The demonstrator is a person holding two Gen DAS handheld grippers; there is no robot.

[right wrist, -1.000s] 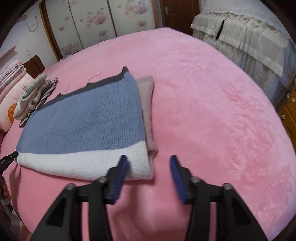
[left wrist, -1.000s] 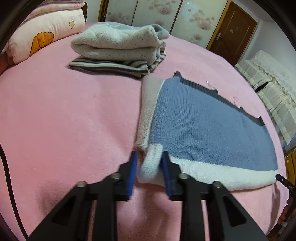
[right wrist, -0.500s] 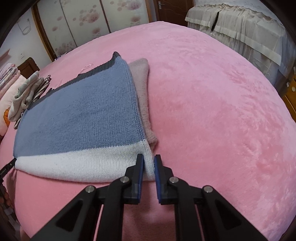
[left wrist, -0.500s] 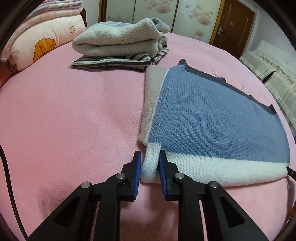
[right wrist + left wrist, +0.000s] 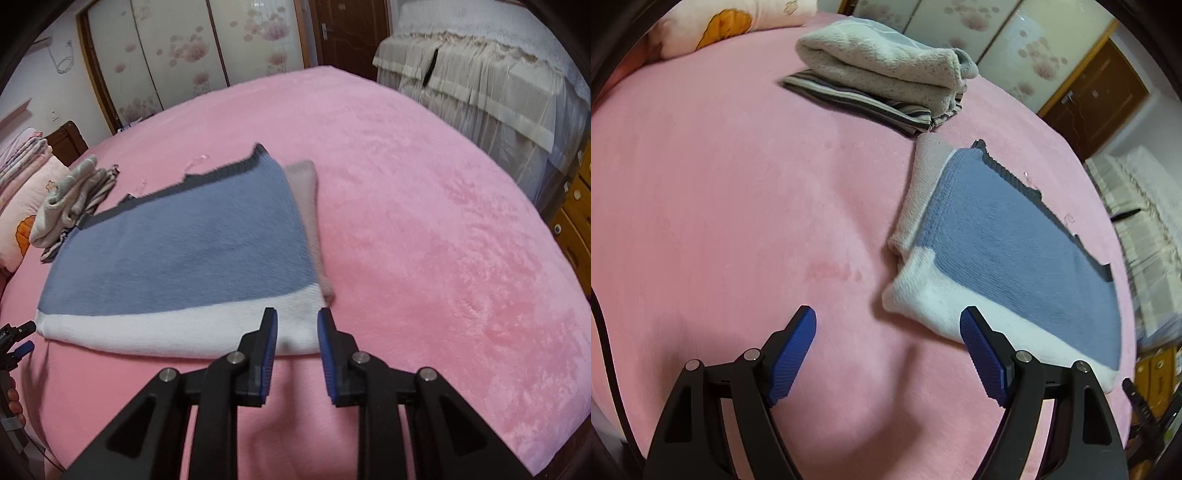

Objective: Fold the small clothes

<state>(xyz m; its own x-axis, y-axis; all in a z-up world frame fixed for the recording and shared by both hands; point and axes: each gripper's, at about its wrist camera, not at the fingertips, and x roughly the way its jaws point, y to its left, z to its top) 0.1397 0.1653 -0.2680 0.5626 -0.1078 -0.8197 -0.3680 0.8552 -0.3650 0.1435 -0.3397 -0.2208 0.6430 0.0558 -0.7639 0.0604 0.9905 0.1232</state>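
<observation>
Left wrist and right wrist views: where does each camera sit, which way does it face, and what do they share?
Left wrist: on the left gripper, angled down across the bed at the sweater corner; jaws just opened, nothing between them.
Right wrist: on the right gripper, angled down at the sweater's other near corner; jaws slightly apart.
Shared: sweater, bed, folded stack.
</observation>
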